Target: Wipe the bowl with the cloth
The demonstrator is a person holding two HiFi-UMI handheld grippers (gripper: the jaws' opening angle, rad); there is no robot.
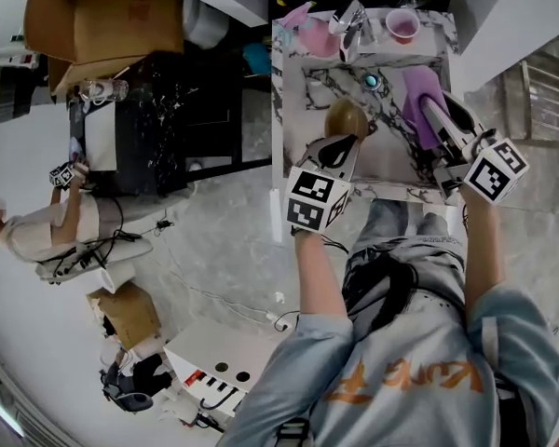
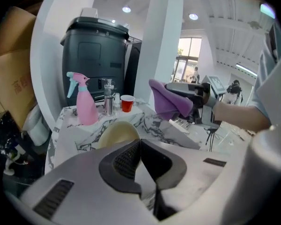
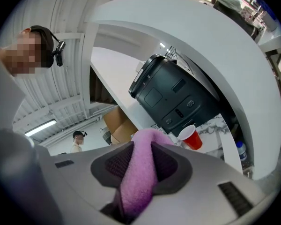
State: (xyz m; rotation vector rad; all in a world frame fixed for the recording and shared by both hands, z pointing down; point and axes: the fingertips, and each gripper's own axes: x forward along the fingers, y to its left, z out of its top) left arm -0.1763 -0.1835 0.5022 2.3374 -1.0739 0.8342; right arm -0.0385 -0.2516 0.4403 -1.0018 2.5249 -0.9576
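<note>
Wiping seems not yet begun: the right tool (image 1: 436,119) is clamped on the purple cloth (image 1: 417,96) beside the tabletop (image 1: 298,82) bowl (image 1: 347,117), the left tool (image 1: 339,149) is closed and empty just short of it, and next the cloth must meet the bowl.

**A test hall with a mock sink counter**

A marble-patterned counter (image 1: 284,59) stands alone in a big indoor hall, with a sink (image 1: 321,96), a faucet (image 1: 351,24), a pink spray bottle (image 2: 85,104) and a red cup (image 2: 127,103) (more a stage set than a real kitchen). Around it are cardboard boxes (image 1: 102,17), a large dark lidded bin (image 2: 93,60), and loose cables (image 1: 214,301) and a power strip (image 1: 281,321) on the pale polished floor (image 1: 37,361). Overhead, a ribbed ceiling (image 3: 61,102) carries a strip light (image 3: 40,127). At the left a second person (image 1: 47,226) holds a marker cube (image 1: 63,174), which suggests a recording lab.
</note>
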